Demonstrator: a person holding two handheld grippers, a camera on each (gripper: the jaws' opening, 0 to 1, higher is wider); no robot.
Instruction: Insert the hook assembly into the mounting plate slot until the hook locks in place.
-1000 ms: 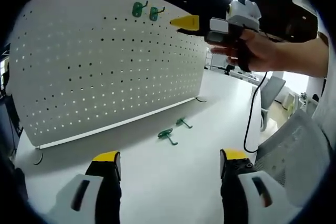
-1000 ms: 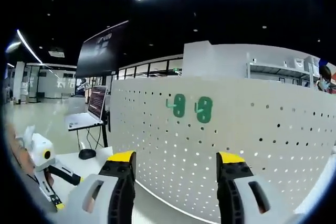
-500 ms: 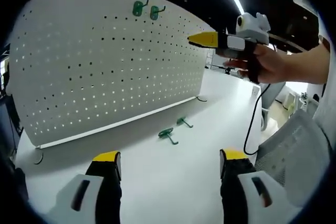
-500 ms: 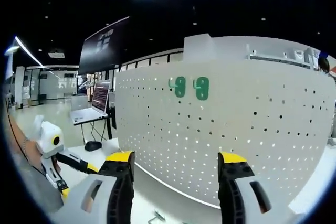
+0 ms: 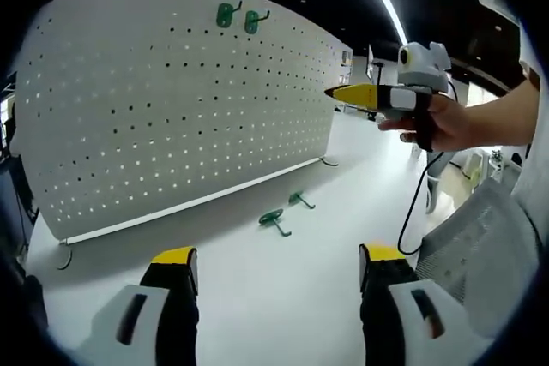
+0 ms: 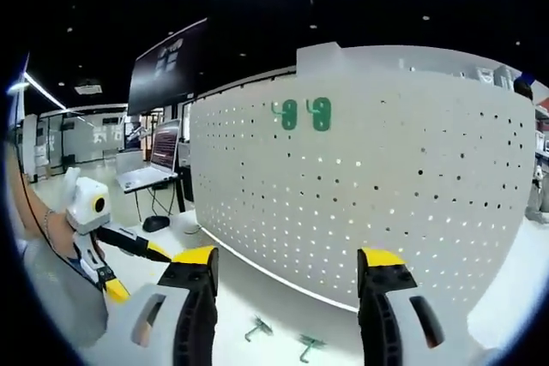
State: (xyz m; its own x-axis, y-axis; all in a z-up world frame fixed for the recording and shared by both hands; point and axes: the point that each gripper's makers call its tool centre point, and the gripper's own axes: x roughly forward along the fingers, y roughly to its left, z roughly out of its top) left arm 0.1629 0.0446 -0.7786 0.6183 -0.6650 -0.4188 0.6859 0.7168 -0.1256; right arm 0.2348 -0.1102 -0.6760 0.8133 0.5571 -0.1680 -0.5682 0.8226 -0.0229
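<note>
The left gripper [image 5: 273, 267] is hanging low over the white table [image 5: 257, 297] with its yellow-tipped jaws standing wide apart and nothing between them; the right gripper [image 6: 287, 267] is likewise gaping wide and carrying nothing, and in the left gripper view it is showing up high and to the right [image 5: 360, 93], gripped by a person's hand [image 5: 446, 122].

Just ahead of the left jaws, two loose green hooks are lying flat on the table: the nearer hook [image 5: 273, 220] and the farther hook [image 5: 299, 201] beside it, apart from each other; in the right gripper view the same pair is lying between and below the jaws [image 6: 257, 328] [image 6: 309, 346].

Beyond them the white pegboard [image 5: 171, 109] is standing upright on small feet, with two mounted hooks [image 5: 238, 16] already sitting side by side near its top edge, seen also in the right gripper view [image 6: 304, 114].

By my reckoning the loose hooks are looking small, light and rigid, probably plastic, so they are likely to skid on the smooth table; pinching the flat base plate while leaving the back tabs free is seeming the safest hold.

Open table is stretching all around the hooks; the pegboard's bottom rail [image 5: 206, 197] is the nearest edge to mind, and a dark cable [image 5: 410, 203] is dangling off to the right.
</note>
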